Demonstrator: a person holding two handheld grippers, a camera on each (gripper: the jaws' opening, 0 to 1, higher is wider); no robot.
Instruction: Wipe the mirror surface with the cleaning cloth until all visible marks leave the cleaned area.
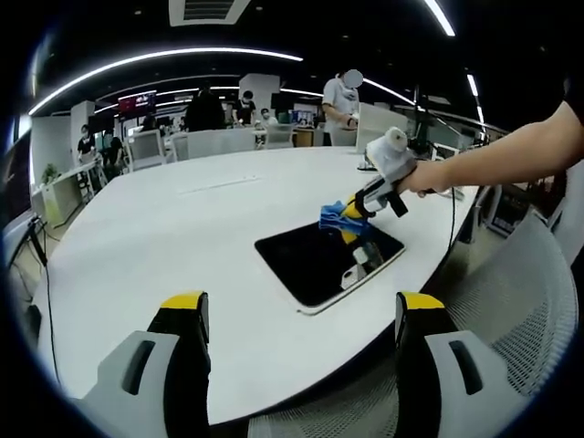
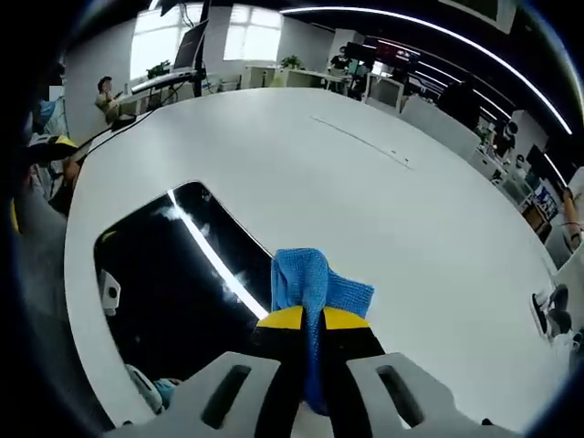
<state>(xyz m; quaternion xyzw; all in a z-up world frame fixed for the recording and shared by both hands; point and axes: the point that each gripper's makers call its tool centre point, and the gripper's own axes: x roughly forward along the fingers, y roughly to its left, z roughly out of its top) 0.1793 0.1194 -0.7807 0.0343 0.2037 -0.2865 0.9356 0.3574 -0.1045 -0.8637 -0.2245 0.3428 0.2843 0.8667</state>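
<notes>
Over the mirror (image 1: pixel 324 260), the right gripper (image 2: pixel 313 319) clamps the blue cloth (image 2: pixel 310 285); the left gripper (image 1: pixel 301 310) hangs jaws wide.

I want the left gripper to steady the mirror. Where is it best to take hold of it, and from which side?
Probably the mirror edge nearest the left gripper. It lies flat on the table, so slide in low from the table edge. The right gripper holds the cloth at the far end.

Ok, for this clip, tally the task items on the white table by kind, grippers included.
Mirror: 1
Blue cleaning cloth: 1
Grippers: 2, left gripper open off the table edge, right gripper shut on the cloth
Total: 4
</notes>
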